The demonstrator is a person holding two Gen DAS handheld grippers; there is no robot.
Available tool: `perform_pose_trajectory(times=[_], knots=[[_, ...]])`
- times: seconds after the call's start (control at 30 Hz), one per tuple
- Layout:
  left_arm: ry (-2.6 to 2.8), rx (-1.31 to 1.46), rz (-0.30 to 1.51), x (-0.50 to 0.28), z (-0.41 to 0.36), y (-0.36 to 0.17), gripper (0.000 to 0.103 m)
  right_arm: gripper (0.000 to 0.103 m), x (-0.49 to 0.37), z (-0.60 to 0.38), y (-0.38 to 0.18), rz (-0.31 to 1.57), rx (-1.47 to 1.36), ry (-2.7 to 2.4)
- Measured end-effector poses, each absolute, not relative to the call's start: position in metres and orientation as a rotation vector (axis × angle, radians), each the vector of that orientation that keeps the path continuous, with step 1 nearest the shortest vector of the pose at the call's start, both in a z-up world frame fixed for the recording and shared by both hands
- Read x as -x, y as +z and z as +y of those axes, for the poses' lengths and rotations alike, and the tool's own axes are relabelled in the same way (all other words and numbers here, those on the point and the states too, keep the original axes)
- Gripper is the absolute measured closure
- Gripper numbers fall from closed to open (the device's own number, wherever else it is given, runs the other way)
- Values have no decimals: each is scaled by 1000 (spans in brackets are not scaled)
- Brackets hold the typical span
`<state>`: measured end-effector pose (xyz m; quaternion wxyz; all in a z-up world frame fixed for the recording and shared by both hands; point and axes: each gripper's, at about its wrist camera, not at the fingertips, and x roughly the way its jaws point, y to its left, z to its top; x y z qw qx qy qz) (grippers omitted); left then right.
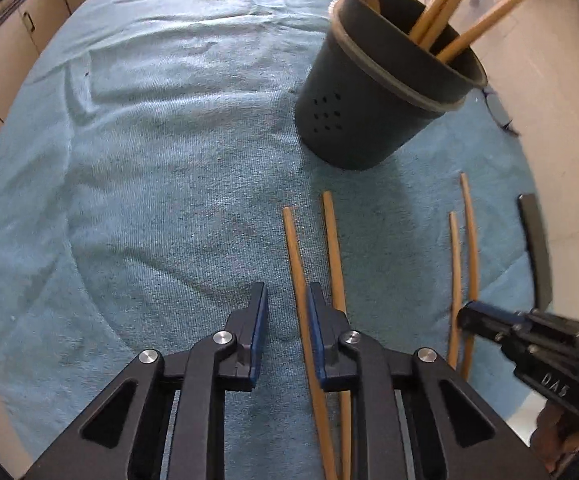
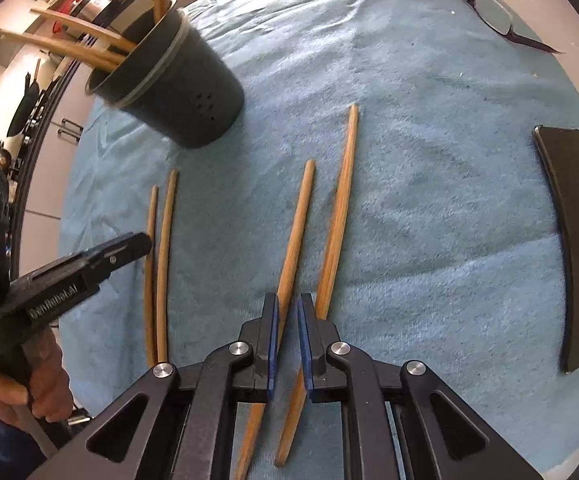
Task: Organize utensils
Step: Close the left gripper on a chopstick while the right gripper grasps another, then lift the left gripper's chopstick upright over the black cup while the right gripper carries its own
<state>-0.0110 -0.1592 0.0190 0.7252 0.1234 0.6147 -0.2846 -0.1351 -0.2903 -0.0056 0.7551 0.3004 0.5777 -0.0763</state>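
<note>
A dark utensil cup (image 1: 369, 100) holding several wooden chopsticks stands on the blue towel (image 1: 169, 160); it also shows in the right wrist view (image 2: 185, 92). Loose chopsticks lie on the towel in two pairs. My left gripper (image 1: 287, 300) is open, low over the left pair, with one chopstick (image 1: 299, 272) lying between its jaws. My right gripper (image 2: 288, 312) is open with a narrow gap, low over the right pair (image 2: 341, 208), one chopstick (image 2: 297, 232) running between its jaws. Each gripper shows in the other's view: the right (image 1: 465, 316) and the left (image 2: 141, 242).
A black phone (image 2: 573, 240) lies on the towel at the right. Eyeglasses (image 2: 485, 4) lie at the far right corner. Cabinets and kitchen shelves stand beyond the towel's left edge. A hand (image 2: 45, 388) holds the left gripper's handle.
</note>
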Motion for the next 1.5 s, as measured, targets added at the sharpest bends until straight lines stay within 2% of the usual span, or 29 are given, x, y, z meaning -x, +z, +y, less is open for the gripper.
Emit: perform_pose_trajectory(times=[0.03, 0.07, 0.27, 0.47, 0.93, 1.5], knots=[[-622, -284, 1353, 12, -161, 19, 88, 93, 134, -291, -6, 1261, -655, -169], [-614, -299, 1353, 15, -163, 19, 96, 92, 132, -292, -6, 1265, -653, -175], [-581, -311, 1336, 25, -153, 19, 97, 90, 121, -287, -6, 1291, -601, -194], [-593, -171, 1309, 21, -119, 30, 97, 95, 116, -279, -4, 1279, -579, -168], [-588, -14, 1040, 37, -70, 134, 97, 96, 140, -261, 83, 962, -529, -73], [-591, -4, 943, 51, -64, 168, 97, 96, 152, -250, 122, 822, -474, -37]])
